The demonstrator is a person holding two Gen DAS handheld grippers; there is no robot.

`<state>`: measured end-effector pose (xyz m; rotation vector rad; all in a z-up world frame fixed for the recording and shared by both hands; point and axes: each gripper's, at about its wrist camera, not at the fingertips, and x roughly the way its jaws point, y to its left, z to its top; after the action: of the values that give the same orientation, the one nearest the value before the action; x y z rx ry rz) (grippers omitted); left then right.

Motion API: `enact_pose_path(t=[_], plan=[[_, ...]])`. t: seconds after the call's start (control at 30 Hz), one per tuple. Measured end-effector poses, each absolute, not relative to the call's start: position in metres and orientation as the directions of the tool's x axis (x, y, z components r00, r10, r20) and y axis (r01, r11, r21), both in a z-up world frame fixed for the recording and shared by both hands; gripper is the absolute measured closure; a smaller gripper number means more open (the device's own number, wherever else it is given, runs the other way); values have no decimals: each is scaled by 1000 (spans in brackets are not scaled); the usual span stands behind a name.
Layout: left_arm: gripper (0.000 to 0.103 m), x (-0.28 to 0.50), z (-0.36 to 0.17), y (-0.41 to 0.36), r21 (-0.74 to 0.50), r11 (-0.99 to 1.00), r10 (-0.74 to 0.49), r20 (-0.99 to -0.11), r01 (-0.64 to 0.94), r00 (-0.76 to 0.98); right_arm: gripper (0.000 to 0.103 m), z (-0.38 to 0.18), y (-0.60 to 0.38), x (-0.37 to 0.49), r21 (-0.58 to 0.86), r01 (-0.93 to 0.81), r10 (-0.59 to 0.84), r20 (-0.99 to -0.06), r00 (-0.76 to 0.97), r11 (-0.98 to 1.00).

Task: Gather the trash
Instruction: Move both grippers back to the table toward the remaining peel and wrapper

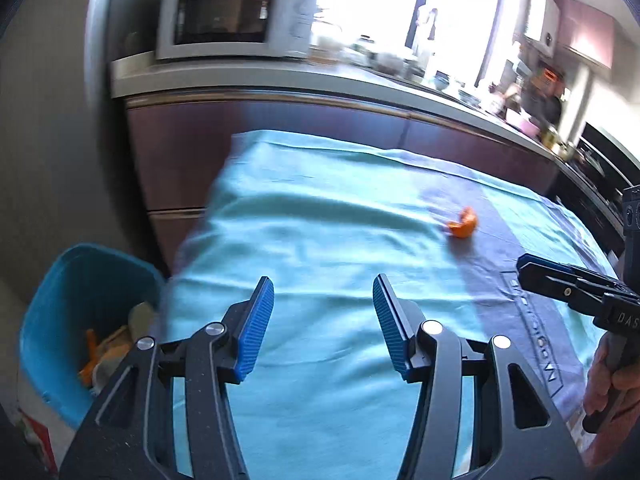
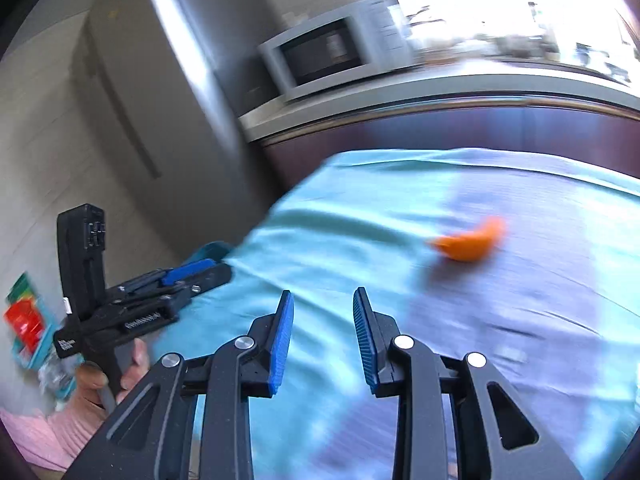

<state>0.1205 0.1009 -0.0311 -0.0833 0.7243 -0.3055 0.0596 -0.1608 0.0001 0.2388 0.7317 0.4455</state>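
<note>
Left claw point(image 1: 323, 294) wide, empty; right claw point(image 2: 323, 306) narrower, empty; blurred, probably orange peel point(image 2: 470, 242) on cloth point(image 2: 520, 320).

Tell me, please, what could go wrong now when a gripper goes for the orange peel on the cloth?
1. The orange peel is small and curled on a wrinkled turquoise cloth, so closing fingers may pinch fabric with it.
2. The blue bin sits below the table's left edge, while the peel lies nearer the right gripper; a long carry could drop it.
3. Both the right gripper and the left gripper hang open close together and might collide.
</note>
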Motion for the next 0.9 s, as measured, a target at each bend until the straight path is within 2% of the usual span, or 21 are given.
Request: enact_pose_path(t=[0.4,0.5,0.7,0.77,0.9], plan=[[47,165,-40,-26,-112,894,-383,-694,434,610,68,-8,-298,0,358,22,203,-580,788,934],[46,182,-44,-47,-109,886,-386,-711,451,588,64,-12,-325,-8,366,81,160,-584,796,927],[44,208,-52,-76,-105,876,-382,-744,470,547,60,-29,-351,-15,397,152,134,-605,785,905],[44,213,-55,-80,-100,878,-375,-752,468,542,57,-34,-354,-16,409,157,141,-609,781,899],[45,220,-58,-88,-87,874,-369,-760,478,535,57,-42,-355,-13,434,152,170,-617,768,888]])
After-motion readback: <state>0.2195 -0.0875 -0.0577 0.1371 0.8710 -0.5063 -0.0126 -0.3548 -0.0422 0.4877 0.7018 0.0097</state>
